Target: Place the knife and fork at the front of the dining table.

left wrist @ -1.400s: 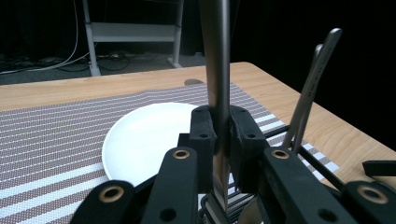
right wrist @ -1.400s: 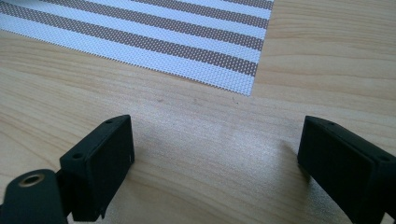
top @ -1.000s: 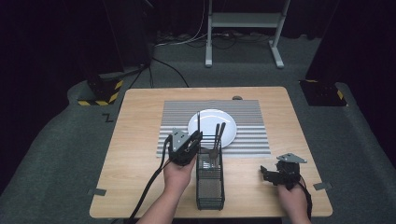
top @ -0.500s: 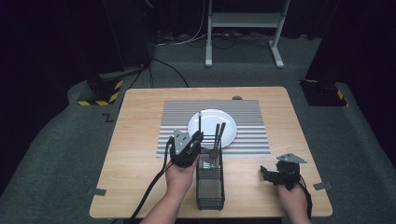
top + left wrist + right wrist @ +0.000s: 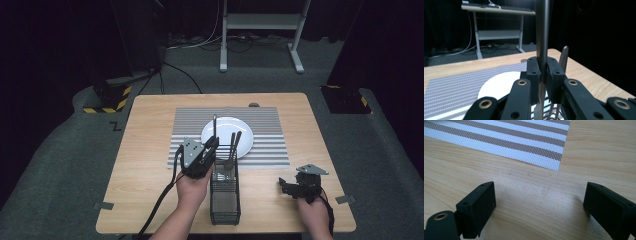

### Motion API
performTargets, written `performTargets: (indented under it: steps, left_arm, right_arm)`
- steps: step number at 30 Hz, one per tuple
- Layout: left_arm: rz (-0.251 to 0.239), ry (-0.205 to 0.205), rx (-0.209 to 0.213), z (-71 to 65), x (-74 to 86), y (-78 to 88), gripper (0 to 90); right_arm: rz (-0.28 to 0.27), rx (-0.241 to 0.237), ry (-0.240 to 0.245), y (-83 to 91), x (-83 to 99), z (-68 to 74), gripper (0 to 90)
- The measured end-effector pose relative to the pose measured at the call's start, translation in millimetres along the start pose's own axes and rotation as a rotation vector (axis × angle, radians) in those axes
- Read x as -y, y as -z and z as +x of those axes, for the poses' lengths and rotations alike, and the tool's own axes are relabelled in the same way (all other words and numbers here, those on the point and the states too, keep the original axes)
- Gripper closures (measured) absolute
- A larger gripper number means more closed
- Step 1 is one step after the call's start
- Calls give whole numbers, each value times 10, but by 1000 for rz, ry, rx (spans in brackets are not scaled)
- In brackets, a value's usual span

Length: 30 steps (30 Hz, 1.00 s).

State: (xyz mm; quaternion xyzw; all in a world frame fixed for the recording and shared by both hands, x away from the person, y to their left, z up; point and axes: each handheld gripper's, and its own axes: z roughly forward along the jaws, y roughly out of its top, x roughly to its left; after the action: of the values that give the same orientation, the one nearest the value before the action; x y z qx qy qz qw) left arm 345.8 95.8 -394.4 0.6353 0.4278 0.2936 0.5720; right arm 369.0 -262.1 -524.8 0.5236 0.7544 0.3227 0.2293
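Dark room; wooden table (image 5: 150,165) carrying a striped mat (image 5: 270,150) and white plate (image 5: 245,131). Left claw (image 5: 543,75) is clamped on an upright metal utensil handle (image 5: 542,30), held directly above the black wire caddy (image 5: 225,197), just beside two utensils standing in it. Right claw (image 5: 539,207) rests open over bare table, well apart from the caddy, nothing between its jaws.

High view: above your side, looking forward and down over the whole table (image 5: 150,150). Left gripper view: close, level, facing the far edge. Right gripper view: close, angled down. All share the striped mat (image 5: 272,150) (image 5: 454,87) (image 5: 524,142).
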Motion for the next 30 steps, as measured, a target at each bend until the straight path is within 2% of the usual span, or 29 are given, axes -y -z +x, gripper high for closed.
performTargets:
  steps: [7,13,20,30]
  left_arm:
    - [-43,-10,7,5,-129,86,819]
    - [-93,6,27,17,-245,176,819]
    - [-144,2,36,32,-398,295,820]
    - [-163,-26,32,96,-532,429,820]
  right_arm:
    - [0,0,0,0,0,1,106]
    - [0,1,1,0,0,1,106]
    - [0,1,1,0,0,1,106]
    - [0,0,1,0,0,1,106]
